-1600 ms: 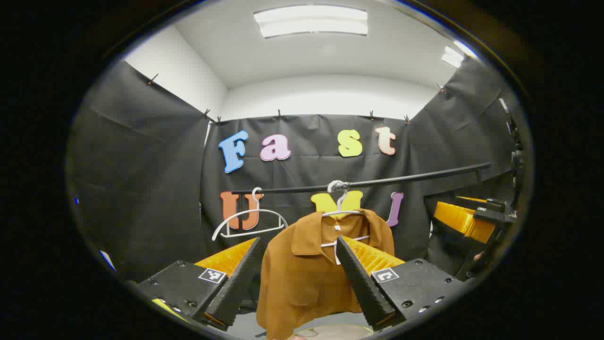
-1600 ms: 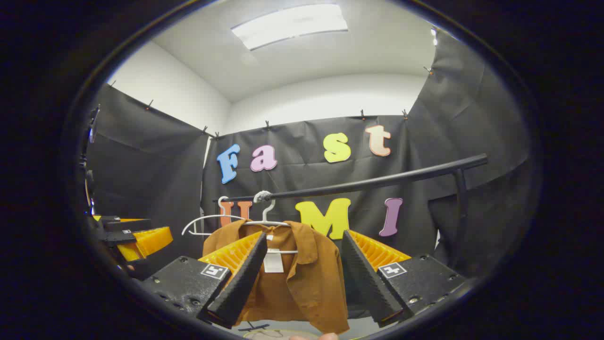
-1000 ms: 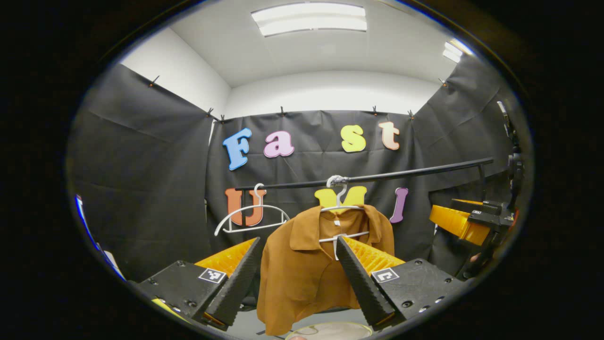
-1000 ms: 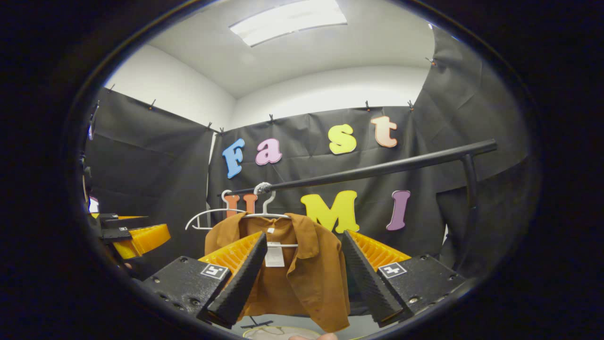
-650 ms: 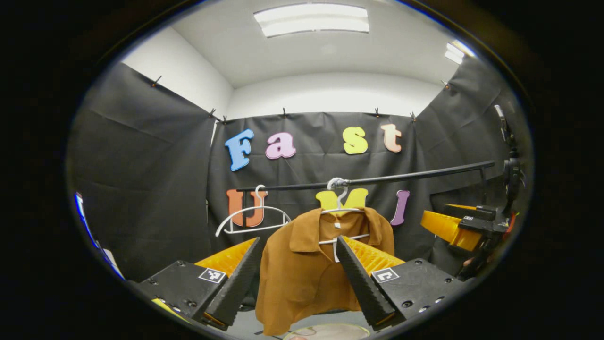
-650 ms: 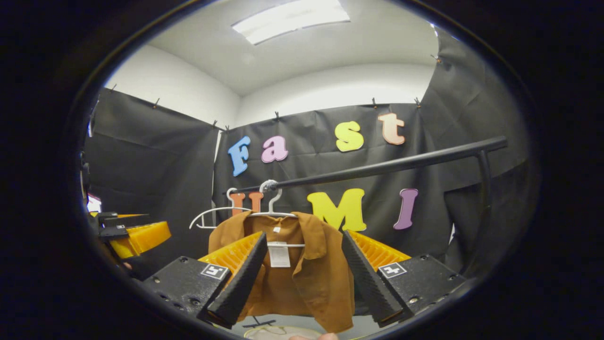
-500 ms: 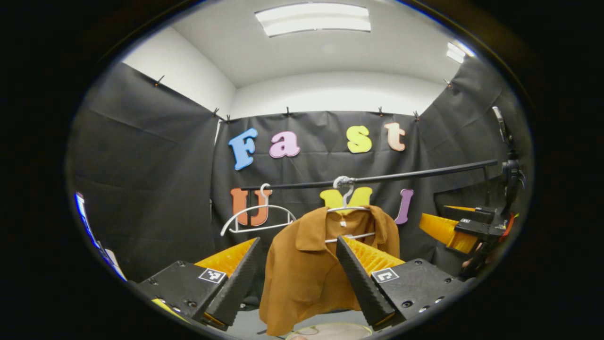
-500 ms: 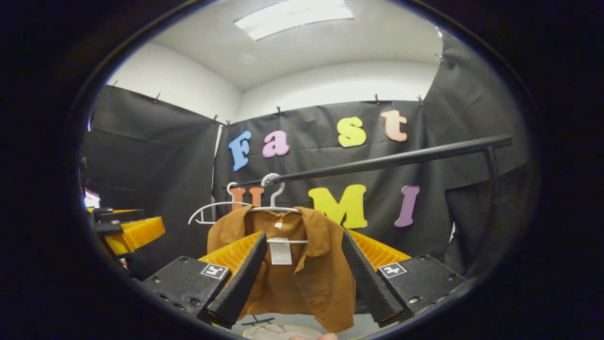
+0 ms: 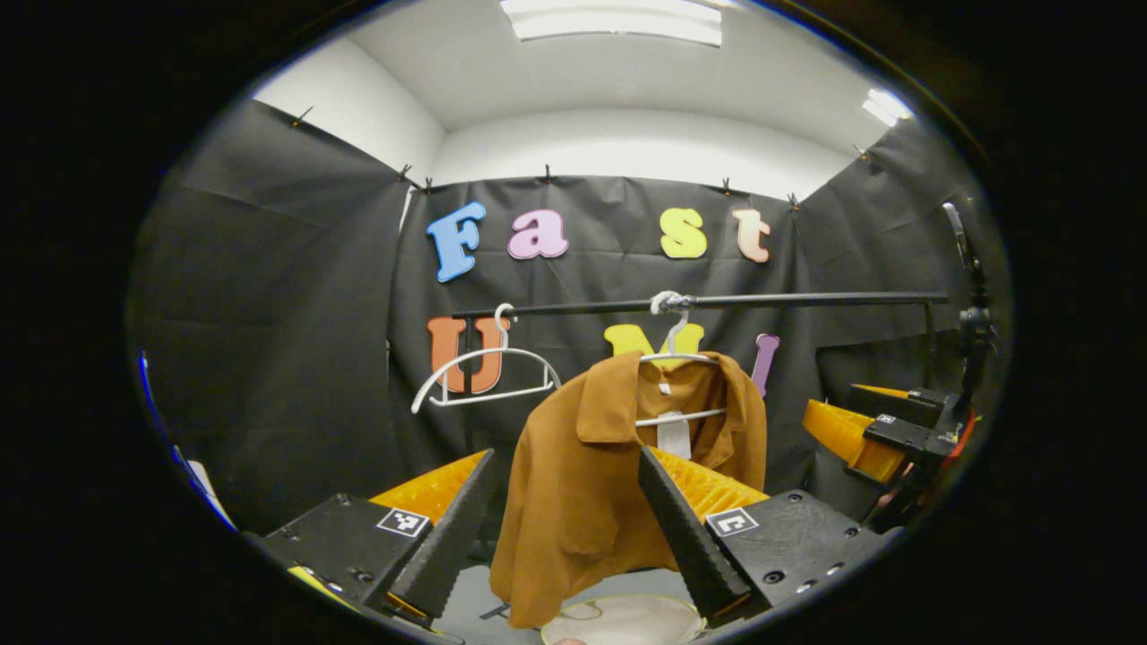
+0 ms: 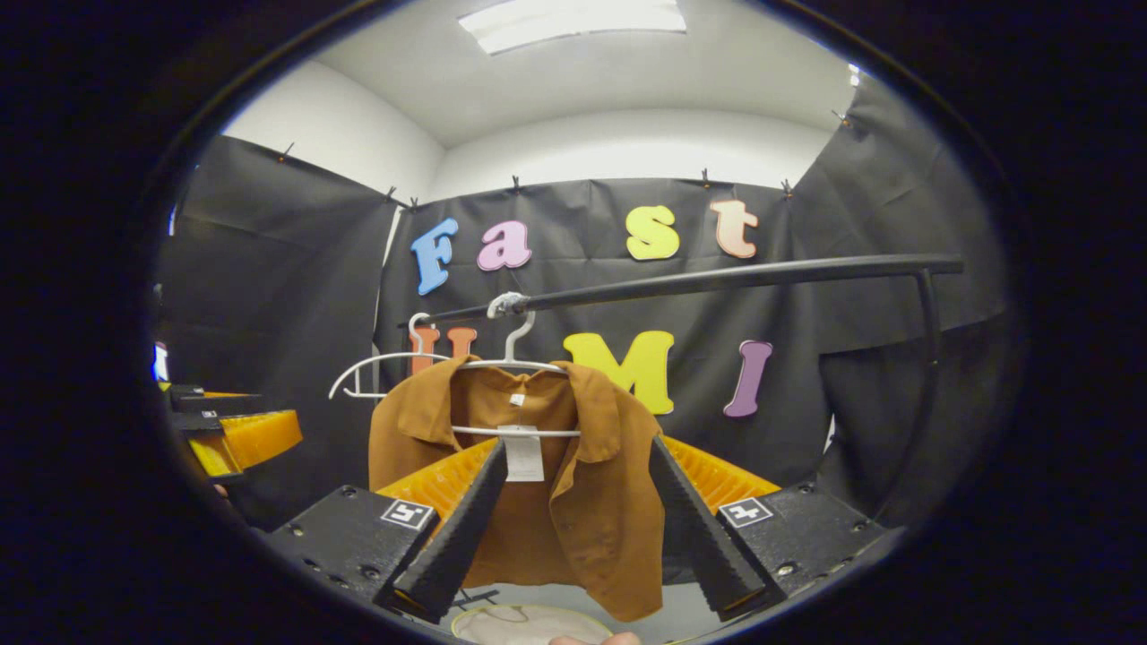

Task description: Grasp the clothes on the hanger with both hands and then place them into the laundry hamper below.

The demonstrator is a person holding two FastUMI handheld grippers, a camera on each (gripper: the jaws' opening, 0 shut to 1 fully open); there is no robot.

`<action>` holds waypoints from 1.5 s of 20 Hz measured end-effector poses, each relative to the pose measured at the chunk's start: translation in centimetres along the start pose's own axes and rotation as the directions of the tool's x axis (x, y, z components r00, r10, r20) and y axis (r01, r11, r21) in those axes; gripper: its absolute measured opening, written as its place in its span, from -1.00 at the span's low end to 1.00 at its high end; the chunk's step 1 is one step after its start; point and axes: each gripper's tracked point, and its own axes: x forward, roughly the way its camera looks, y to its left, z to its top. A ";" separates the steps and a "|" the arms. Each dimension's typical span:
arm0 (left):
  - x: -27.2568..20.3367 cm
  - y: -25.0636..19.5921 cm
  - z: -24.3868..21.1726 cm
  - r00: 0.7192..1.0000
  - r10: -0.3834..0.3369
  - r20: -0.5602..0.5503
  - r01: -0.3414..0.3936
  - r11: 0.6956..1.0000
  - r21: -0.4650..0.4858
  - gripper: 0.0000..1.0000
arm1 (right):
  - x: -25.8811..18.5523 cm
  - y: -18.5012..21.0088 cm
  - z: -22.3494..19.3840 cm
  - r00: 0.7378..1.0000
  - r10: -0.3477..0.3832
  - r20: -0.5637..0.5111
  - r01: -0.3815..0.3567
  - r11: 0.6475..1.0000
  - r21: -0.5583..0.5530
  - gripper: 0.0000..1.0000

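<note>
A brown collared shirt (image 9: 591,484) (image 10: 556,502) hangs on a white hanger (image 9: 674,356) (image 10: 513,363) from a black rail (image 9: 806,299) (image 10: 735,276). My left gripper (image 9: 573,520) is open in front of the shirt's lower half, not touching it. My right gripper (image 10: 573,524) is open too, short of the shirt. The right gripper (image 9: 874,430) also shows at the right edge of the left gripper view, and the left gripper (image 10: 235,439) at the left edge of the right gripper view. The pale round rim of the hamper (image 9: 623,620) (image 10: 520,623) lies below the shirt.
An empty white hanger (image 9: 484,376) (image 10: 376,372) hangs on the rail to the left of the shirt. The rail's upright post (image 10: 923,358) stands at the right. Black cloth walls close the booth on three sides.
Both views have tilted down and drawn a little nearer: the shirt and rail sit higher and larger, and more of the hamper rim shows. Both grippers stay open.
</note>
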 end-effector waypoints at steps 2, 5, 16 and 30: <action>0.3 0.0 -0.6 1.000 -0.023 -0.019 0.023 1.000 -0.006 1.00 | -0.2 0.2 -0.3 1.000 -0.019 -0.012 0.019 1.000 -0.001 1.00; 1.2 -0.4 -0.6 0.998 -0.058 -0.024 0.057 0.998 -0.037 1.00 | 0.2 0.2 -0.5 0.999 -0.042 -0.025 0.042 0.999 -0.004 1.00; 7.1 -4.9 -3.4 0.996 -0.045 -0.080 0.034 0.989 -0.141 1.00 | 7.7 -1.2 -4.0 0.987 0.055 -0.151 -0.043 0.995 0.085 1.00; 17.8 -4.6 -7.9 0.974 0.109 -0.199 -0.150 0.968 -0.203 1.00 | 18.2 -2.5 -7.7 0.961 0.153 -0.231 -0.119 0.981 0.154 1.00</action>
